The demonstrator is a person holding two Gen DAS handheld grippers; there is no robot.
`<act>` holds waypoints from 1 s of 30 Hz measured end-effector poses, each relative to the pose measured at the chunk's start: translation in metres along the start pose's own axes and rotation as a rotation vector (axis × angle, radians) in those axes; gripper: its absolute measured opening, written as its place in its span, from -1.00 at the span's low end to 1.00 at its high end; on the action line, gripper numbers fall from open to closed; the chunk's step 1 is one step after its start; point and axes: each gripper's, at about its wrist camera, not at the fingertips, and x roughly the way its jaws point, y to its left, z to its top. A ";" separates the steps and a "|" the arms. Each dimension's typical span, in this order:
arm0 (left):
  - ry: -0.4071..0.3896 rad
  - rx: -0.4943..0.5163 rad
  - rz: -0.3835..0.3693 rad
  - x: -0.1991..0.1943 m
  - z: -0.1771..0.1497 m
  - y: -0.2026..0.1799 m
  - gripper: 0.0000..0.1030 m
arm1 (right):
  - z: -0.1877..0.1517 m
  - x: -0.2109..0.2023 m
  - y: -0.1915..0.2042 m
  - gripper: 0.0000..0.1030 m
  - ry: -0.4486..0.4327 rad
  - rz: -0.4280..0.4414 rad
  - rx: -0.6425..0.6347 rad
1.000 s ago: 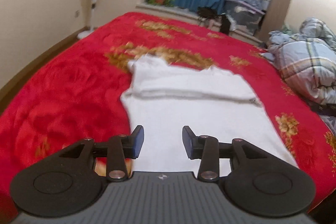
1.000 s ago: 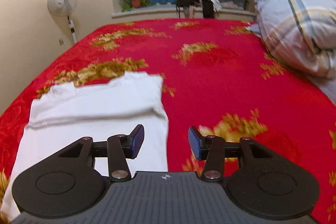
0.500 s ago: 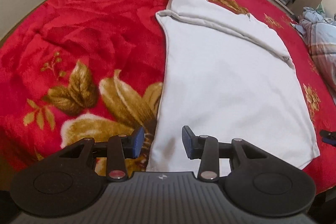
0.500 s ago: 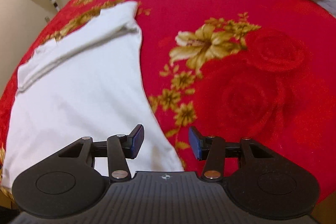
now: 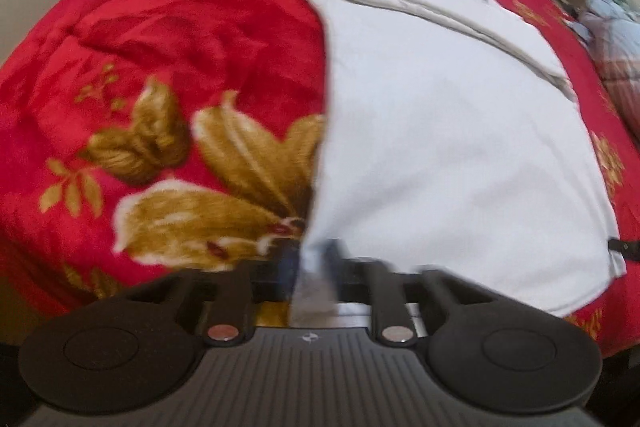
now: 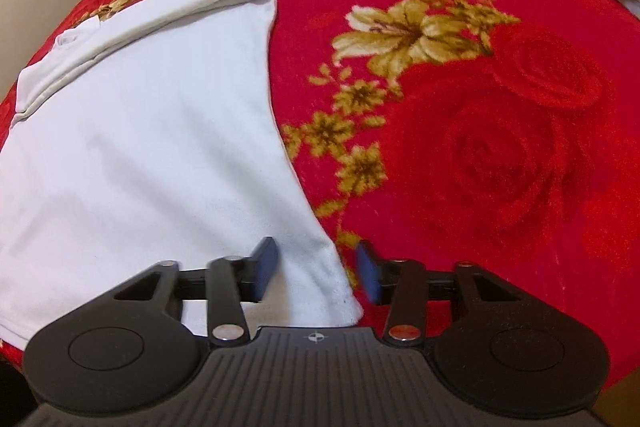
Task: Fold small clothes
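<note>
white shirt (image 5: 440,131) corner pinched in left gripper (image 5: 312,267), right gripper (image 6: 318,271) agape astride other corner

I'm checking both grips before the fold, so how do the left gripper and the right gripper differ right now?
The left gripper has closed on the near left corner of the white shirt, cloth pinched between its fingers; the right gripper stands open, straddling the near right corner without pinching it. The left one looks motion-blurred; the right one is sharp. Both sit at the shirt's near hem, low over the red floral blanket.
</note>
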 end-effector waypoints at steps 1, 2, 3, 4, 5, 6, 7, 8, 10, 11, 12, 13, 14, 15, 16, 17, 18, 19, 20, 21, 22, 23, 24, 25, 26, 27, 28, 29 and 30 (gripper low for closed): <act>-0.007 0.008 -0.003 -0.001 -0.001 -0.002 -0.91 | 0.000 -0.001 0.002 -0.92 -0.004 0.017 -0.001; -0.016 0.023 0.006 -0.003 -0.002 -0.003 -0.91 | 0.001 -0.003 0.002 -0.91 -0.008 0.034 0.006; -0.024 0.030 0.004 -0.005 -0.003 -0.003 -0.91 | 0.001 -0.007 0.003 -0.91 -0.022 0.043 0.017; -0.032 0.022 -0.011 -0.007 -0.003 -0.002 -0.91 | 0.001 -0.012 0.002 -0.91 -0.040 0.052 0.027; -0.037 0.003 -0.033 -0.010 -0.003 0.001 -0.91 | 0.002 -0.016 0.000 -0.91 -0.055 0.065 0.038; -0.034 -0.014 -0.048 -0.011 -0.003 0.003 -0.90 | 0.003 -0.020 -0.003 -0.91 -0.070 0.081 0.051; -0.023 -0.030 -0.054 -0.010 -0.004 0.006 -0.87 | 0.004 -0.022 -0.006 -0.90 -0.074 0.086 0.055; -0.006 -0.036 -0.053 -0.007 -0.004 0.007 -0.85 | 0.004 -0.020 -0.007 -0.87 -0.064 0.080 0.055; 0.031 -0.045 -0.043 -0.001 -0.005 0.008 -0.78 | 0.000 -0.007 -0.009 -0.80 0.005 0.064 0.053; 0.035 -0.045 -0.042 0.002 -0.005 0.008 -0.78 | -0.002 -0.002 -0.009 -0.77 0.031 0.062 0.050; 0.035 -0.041 -0.040 0.002 -0.004 0.007 -0.78 | -0.004 0.001 -0.007 -0.77 0.029 0.056 0.047; 0.034 -0.036 -0.038 0.002 -0.004 0.006 -0.78 | -0.004 0.001 -0.005 -0.76 0.026 0.050 0.041; 0.033 -0.032 -0.035 0.001 -0.004 0.005 -0.78 | -0.003 0.001 -0.004 -0.76 0.023 0.047 0.035; 0.032 -0.030 -0.035 0.001 -0.004 0.005 -0.78 | -0.002 0.000 -0.004 -0.76 0.020 0.049 0.034; 0.032 -0.029 -0.034 0.002 -0.004 0.005 -0.78 | -0.002 0.000 -0.005 -0.76 0.020 0.051 0.040; 0.032 -0.029 -0.035 0.003 -0.004 0.005 -0.78 | -0.002 0.000 -0.005 -0.76 0.020 0.052 0.043; 0.032 -0.030 -0.035 0.004 -0.004 0.005 -0.78 | -0.003 0.000 -0.005 -0.77 0.019 0.053 0.037; 0.032 -0.030 -0.035 0.004 -0.004 0.005 -0.78 | -0.003 0.000 -0.004 -0.79 0.017 0.052 0.030; 0.031 -0.029 -0.034 0.004 -0.004 0.005 -0.78 | -0.003 0.000 -0.004 -0.80 0.016 0.053 0.028; 0.030 -0.026 -0.032 0.004 -0.004 0.005 -0.78 | -0.003 0.000 -0.004 -0.82 0.015 0.056 0.029; 0.027 -0.021 -0.029 0.005 -0.004 0.004 -0.82 | -0.004 0.000 -0.004 -0.85 0.013 0.058 0.029; 0.023 -0.014 -0.029 0.004 -0.005 0.004 -0.85 | -0.005 -0.002 -0.004 -0.86 0.011 0.060 0.029; 0.017 -0.008 -0.028 0.003 -0.004 0.003 -0.87 | -0.005 -0.003 -0.004 -0.88 0.007 0.063 0.030; 0.004 0.003 -0.028 0.001 -0.004 0.002 -0.88 | -0.005 -0.005 -0.004 -0.89 0.001 0.067 0.034; -0.012 0.013 -0.033 -0.006 -0.003 0.000 -0.88 | -0.004 -0.008 -0.005 -0.89 -0.010 0.075 0.040; -0.032 0.016 -0.048 -0.012 -0.001 -0.001 -0.88 | -0.002 -0.013 -0.007 -0.90 -0.028 0.089 0.052; -0.056 0.014 -0.069 -0.020 0.003 -0.001 -0.89 | 0.001 -0.021 -0.008 -0.90 -0.047 0.106 0.067; -0.087 0.016 -0.093 -0.032 0.007 -0.002 -0.89 | 0.004 -0.030 -0.011 -0.90 -0.071 0.131 0.085; -0.120 0.022 -0.117 -0.043 0.010 -0.002 -0.89 | 0.009 -0.044 -0.014 -0.91 -0.104 0.169 0.106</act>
